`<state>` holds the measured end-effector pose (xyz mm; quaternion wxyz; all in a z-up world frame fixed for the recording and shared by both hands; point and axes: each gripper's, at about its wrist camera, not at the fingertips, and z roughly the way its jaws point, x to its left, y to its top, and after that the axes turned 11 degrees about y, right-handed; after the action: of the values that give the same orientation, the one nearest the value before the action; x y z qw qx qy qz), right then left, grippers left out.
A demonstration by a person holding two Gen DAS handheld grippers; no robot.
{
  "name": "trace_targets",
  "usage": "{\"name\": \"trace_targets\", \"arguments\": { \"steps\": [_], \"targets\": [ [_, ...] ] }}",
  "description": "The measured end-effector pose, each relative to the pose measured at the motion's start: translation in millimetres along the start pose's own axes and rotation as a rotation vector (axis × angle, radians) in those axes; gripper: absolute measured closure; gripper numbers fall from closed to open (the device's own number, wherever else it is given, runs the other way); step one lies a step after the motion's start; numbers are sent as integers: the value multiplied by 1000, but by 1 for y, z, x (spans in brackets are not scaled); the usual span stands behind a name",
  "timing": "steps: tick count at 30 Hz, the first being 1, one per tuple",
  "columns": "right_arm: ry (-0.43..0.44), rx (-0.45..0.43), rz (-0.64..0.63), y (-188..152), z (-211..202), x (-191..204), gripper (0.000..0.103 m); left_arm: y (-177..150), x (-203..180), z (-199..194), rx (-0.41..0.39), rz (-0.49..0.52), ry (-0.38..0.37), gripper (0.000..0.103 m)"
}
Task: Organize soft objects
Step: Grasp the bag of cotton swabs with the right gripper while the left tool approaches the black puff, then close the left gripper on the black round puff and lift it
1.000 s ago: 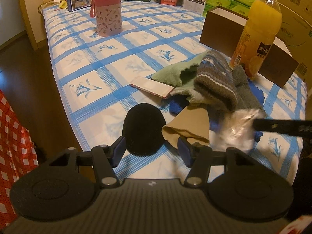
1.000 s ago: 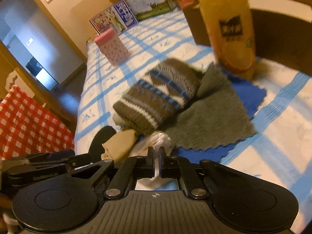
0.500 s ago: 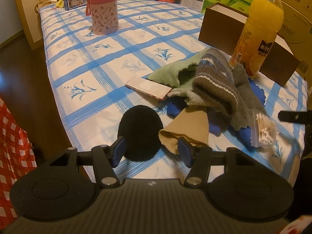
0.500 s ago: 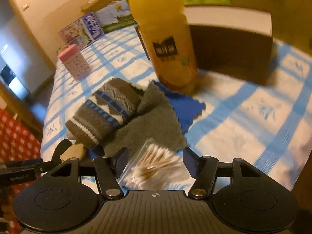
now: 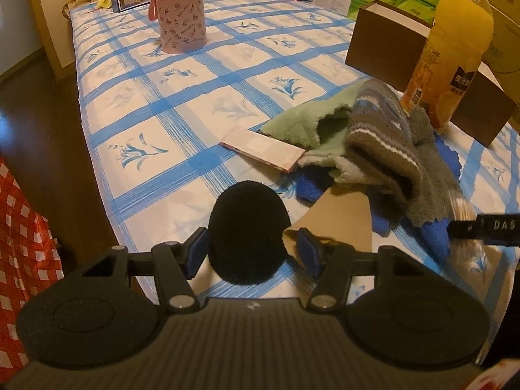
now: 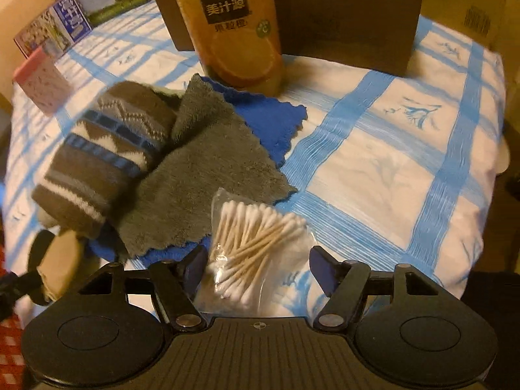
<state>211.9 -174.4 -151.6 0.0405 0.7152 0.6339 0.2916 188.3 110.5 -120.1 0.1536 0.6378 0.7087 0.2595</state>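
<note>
An orange juice bottle is standing against a brown box near the tabletop's far edge; a pink canister is sitting well apart.

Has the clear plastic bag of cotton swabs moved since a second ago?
Yes. The bag of cotton swabs now lies flat on the checked tablecloth beside the grey fleece cloth; the right gripper, jaws just opened, had pinched it.

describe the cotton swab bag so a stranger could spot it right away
Start at the tall orange juice bottle and come toward the camera, past the grey cloth. The cotton swab bag lies at that cloth's near edge: the only clear plastic packet there, with wooden-stemmed swabs inside.
</note>
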Motion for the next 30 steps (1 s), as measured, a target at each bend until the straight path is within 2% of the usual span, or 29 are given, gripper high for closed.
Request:
{"name": "trace_targets", "arguments": {
  "steps": [2, 4, 5, 6, 15, 18, 21, 24, 27, 30],
  "targets": [
    [-1, 1, -18, -3, 4, -1, 35, 1, 1, 3, 5, 0, -2, 46],
    [1, -11, -55, -4, 5, -2, 43, 1, 0, 5, 7, 4, -4, 46],
    [7, -19, -83, -5, 4, 0, 62, 1, 0, 6, 7, 5, -7, 46],
    [10, -24, -103, -6, 2, 0, 67, 1, 0, 8, 8, 6, -10, 46],
    [107, -67, -114, 1, -18, -18, 70, 6, 7, 23, 31, -41, -14, 42],
    [127, -74, -97, 4, -23, -22, 70, 13, 20, 25, 30, -100, -45, 42],
    [130, -69, -73, 7, -22, -28, 70, 18, 27, 19, 17, -103, -77, 42],
    [122, -74, -61, 8, -24, -32, 70, 21, 34, 17, -3, -116, -58, 42],
    [120, -82, -54, 11, -25, -36, 70, 23, 41, 26, 15, -150, -25, 43],
    [118, -87, -47, 12, -25, -39, 69, 24, 35, 40, 39, -117, -11, 44]
  ]
}}
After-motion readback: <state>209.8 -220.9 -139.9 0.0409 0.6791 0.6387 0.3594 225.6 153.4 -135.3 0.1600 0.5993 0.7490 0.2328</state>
